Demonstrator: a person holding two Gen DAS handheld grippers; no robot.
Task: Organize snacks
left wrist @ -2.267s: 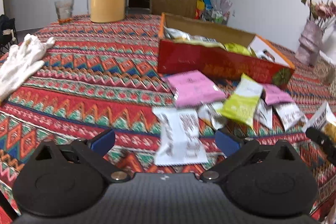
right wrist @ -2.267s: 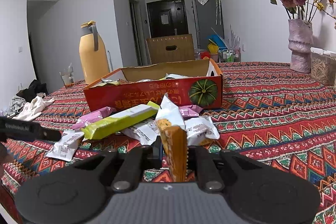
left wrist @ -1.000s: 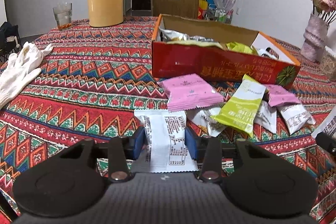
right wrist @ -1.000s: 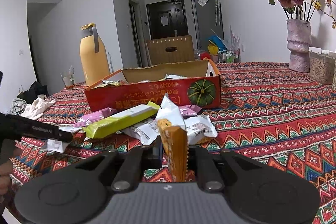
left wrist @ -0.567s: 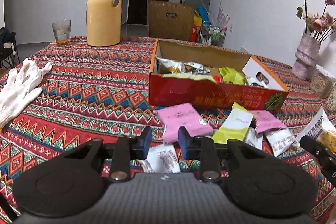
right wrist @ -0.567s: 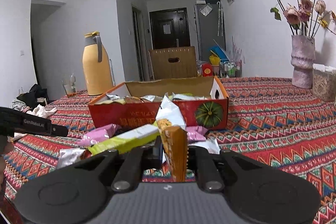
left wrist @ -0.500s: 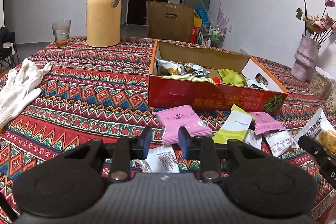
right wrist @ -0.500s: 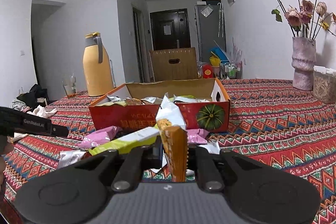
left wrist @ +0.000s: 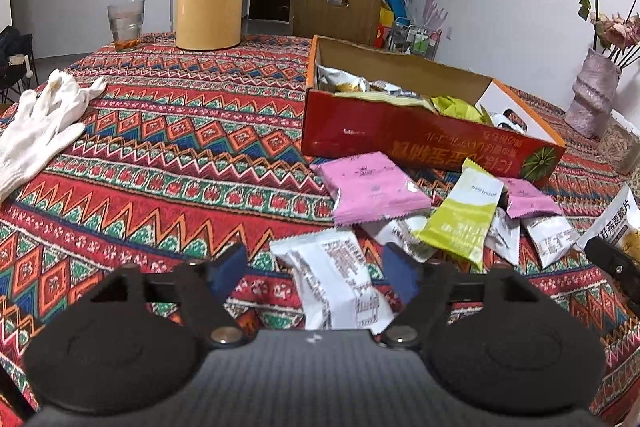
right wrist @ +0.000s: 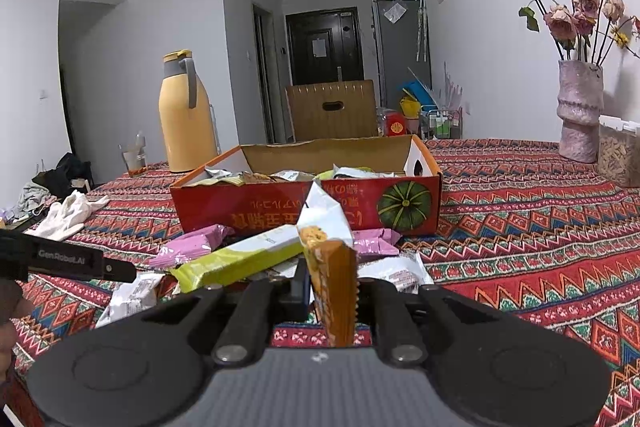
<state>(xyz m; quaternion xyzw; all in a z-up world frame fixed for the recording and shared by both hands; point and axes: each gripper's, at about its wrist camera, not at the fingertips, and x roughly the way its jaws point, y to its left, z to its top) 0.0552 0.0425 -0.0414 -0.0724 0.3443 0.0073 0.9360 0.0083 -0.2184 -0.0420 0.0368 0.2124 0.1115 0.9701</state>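
Item: white snack packet (left wrist: 340, 283), lying flat on the patterned tabletop (left wrist: 160, 163), between the blue pads of the left hand-held gripper (left wrist: 314, 269).
State of left hand-held gripper: jaws opening, pads well clear of the packet on both sides; nothing grasped.
Orientation: the packet's long axis runs roughly away from the gripper, skewed a little toward the left at its far end. It lies straight ahead of and just below the fingertips.
Destination, as judged: red cardboard box (left wrist: 420, 135), ahead and to the right, beyond a loose heap holding a pink packet (left wrist: 372, 193) and a green packet (left wrist: 464, 215).
Right hand-held gripper (right wrist: 332, 287): clenched on an orange-and-white snack packet (right wrist: 326, 247), held upright on edge.
Nearer hand: the left, which straddles the white packet; the right is occupied.
View notes: the left wrist view shows the packet's lie and the gap at each pad. The right wrist view shows the box front with its pumpkin picture and the left gripper's finger (right wrist: 68, 261) from the side, above the white packet.
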